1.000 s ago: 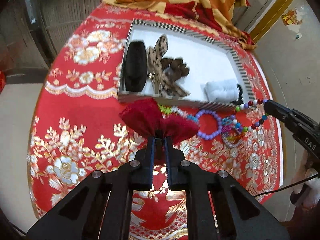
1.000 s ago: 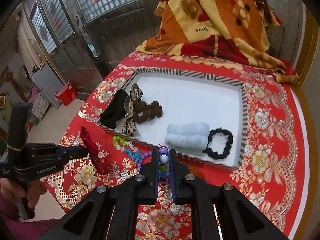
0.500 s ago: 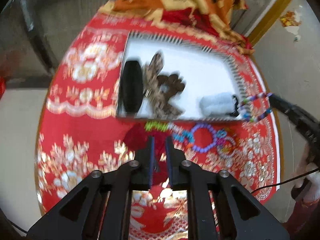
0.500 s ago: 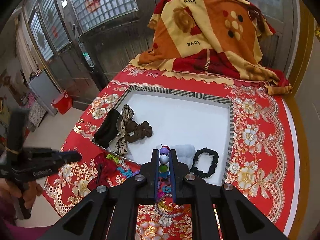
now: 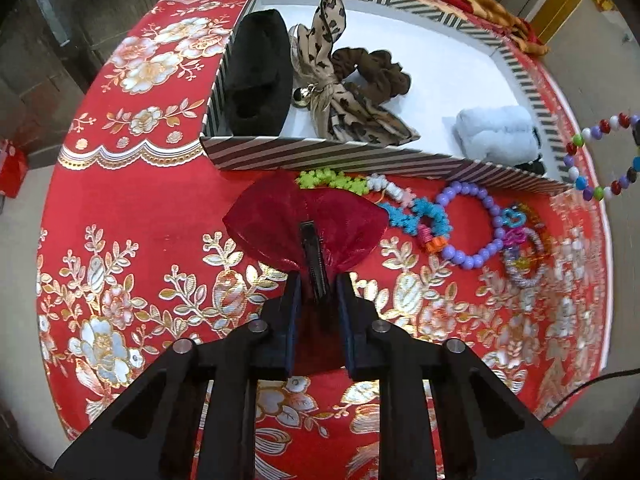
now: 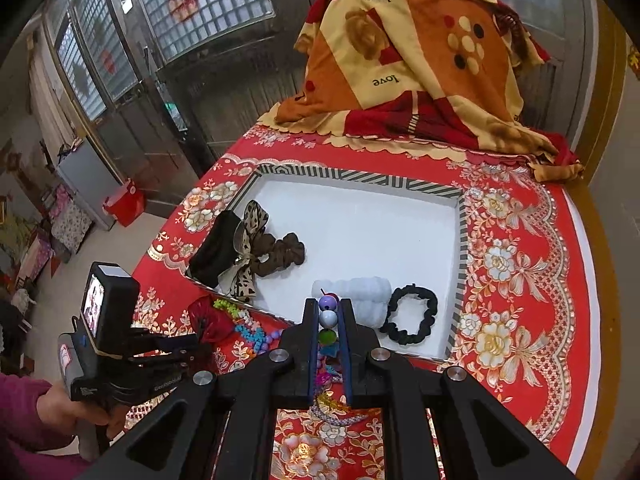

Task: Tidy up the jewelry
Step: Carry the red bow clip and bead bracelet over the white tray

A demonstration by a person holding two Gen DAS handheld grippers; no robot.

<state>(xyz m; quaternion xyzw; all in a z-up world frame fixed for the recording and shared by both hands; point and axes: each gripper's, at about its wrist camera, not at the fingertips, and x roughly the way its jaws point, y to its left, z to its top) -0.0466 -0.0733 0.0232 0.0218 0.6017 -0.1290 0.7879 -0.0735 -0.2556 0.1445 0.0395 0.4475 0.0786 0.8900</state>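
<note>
My left gripper (image 5: 317,284) is shut on the clip of a red bow hair clip (image 5: 304,224), just in front of the striped tray's near wall (image 5: 360,158). My right gripper (image 6: 329,308) is shut on a multicoloured bead bracelet (image 6: 328,316), held up over the tray's near edge; the bracelet also hangs at the right of the left wrist view (image 5: 596,152). The tray (image 6: 360,178) holds a black band (image 5: 256,80), a leopard bow (image 5: 332,92), a brown scrunchie (image 5: 376,72), a pale blue scrunchie (image 5: 496,132) and a black scrunchie (image 6: 408,316).
Loose bracelets lie on the red floral cloth before the tray: a green-white-blue one (image 5: 384,200), a purple bead ring (image 5: 476,220) and a tangle of colourful ones (image 5: 524,248). A folded orange blanket (image 6: 416,68) sits behind the tray. The table edge runs close on the right.
My left gripper dipped the red bow toward the cloth and brought it closer to the tray's front wall. My right gripper lifted the bead bracelet off the cloth and up over the tray edge.
</note>
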